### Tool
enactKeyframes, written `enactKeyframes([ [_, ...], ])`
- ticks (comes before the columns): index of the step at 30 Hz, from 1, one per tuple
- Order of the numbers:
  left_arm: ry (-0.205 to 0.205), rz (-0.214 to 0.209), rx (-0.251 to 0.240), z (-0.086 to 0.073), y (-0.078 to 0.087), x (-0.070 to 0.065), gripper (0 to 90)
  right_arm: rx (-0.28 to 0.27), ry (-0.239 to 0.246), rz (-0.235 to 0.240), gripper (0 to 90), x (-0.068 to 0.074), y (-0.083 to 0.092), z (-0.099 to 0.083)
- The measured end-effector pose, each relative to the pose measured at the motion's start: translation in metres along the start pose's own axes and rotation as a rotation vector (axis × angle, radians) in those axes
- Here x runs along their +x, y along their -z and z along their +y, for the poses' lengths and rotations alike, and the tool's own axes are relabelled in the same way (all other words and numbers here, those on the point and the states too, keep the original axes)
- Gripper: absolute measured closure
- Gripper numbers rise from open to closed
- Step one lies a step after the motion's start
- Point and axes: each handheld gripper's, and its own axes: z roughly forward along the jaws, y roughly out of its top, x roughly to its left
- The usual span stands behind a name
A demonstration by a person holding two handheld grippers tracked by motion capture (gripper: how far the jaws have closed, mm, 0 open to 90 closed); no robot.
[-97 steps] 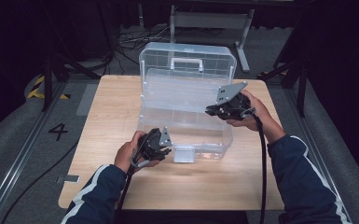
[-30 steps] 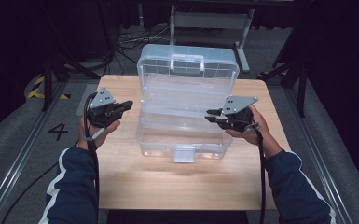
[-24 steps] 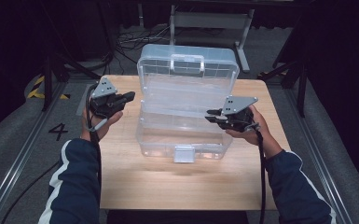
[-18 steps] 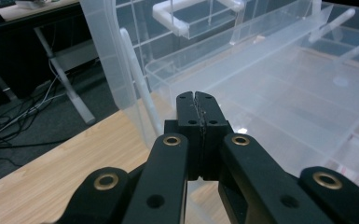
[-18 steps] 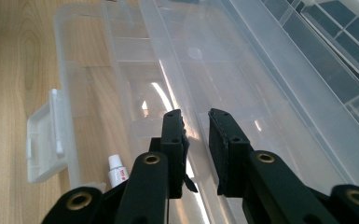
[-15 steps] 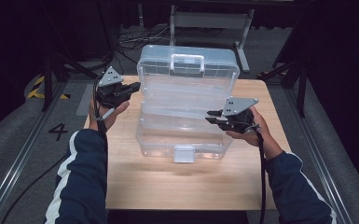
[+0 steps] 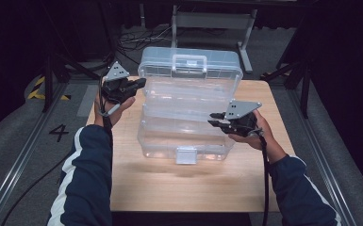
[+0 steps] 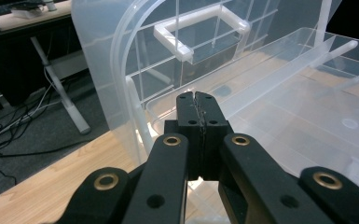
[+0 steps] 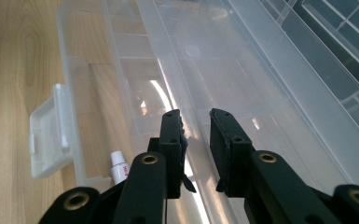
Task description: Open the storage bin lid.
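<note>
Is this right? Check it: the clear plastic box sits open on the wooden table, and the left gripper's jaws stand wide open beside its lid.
Not quite. The left gripper has its jaws shut, pads together, as the left gripper view shows. The clear plastic box does sit open on the wooden table.

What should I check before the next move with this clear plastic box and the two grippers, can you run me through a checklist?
1. Lid of the clear box stands open, upright at the back: ok.
2. Left gripper shut with nothing between its jaws, beside the lid's left edge: ok. Whether it touches the lid: cannot tell.
3. Right gripper at the box's right side, jaws slightly apart over an inner wall; whether the pads press on it: cannot tell.
4. Front latch unfastened, hanging at the front: ok.
5. Box sits squarely on the table, away from the edges: ok.
6. Small white item near the latch; what it is: cannot tell.
</note>
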Motion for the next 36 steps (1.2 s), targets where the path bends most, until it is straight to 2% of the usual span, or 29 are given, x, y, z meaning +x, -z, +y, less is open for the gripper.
enactKeyframes([
  [8, 0.0, 0.001, 0.002, 0.001, 0.0, 0.0, 90.0, 0.013, 0.006, -0.006, 74.2, 0.002, 0.004, -0.005],
  [12, 0.005, 0.003, 0.02, -0.003, 0.0, 0.002, 90.0, 0.013, 0.011, -0.004, 73.7, 0.005, 0.005, -0.007],
  [15, -0.006, -0.013, 0.023, -0.006, 0.002, 0.0, 90.0, 0.018, 0.013, 0.005, 72.7, 0.008, 0.006, -0.01],
  [19, -0.017, -0.013, 0.018, -0.008, 0.004, -0.003, 90.0, 0.024, 0.006, -0.002, 69.9, 0.01, 0.008, -0.012],
  [25, -0.017, -0.027, 0.008, -0.013, 0.011, -0.007, 90.0, -0.004, -0.041, -0.016, 66.0, 0.011, 0.021, -0.023],
  [28, -0.02, -0.029, 0.005, -0.015, 0.012, -0.007, 90.0, -0.045, -0.071, -0.02, 65.1, 0.011, 0.037, -0.027],
  [30, -0.018, -0.032, 0.0, -0.016, 0.012, -0.008, 90.0, -0.049, -0.073, -0.025, 64.6, 0.011, 0.042, -0.029],
  [31, -0.02, -0.033, 0.002, -0.018, 0.013, -0.009, 90.0, -0.053, -0.084, -0.042, 64.3, 0.011, 0.049, -0.033],
  [34, -0.026, -0.034, 0.012, -0.019, 0.013, -0.012, 90.0, -0.073, -0.111, -0.047, 63.8, 0.01, 0.056, -0.039],
  [36, -0.028, -0.036, 0.01, -0.02, 0.013, -0.013, 90.0, -0.065, -0.113, -0.056, 61.9, 0.01, 0.059, -0.041],
])
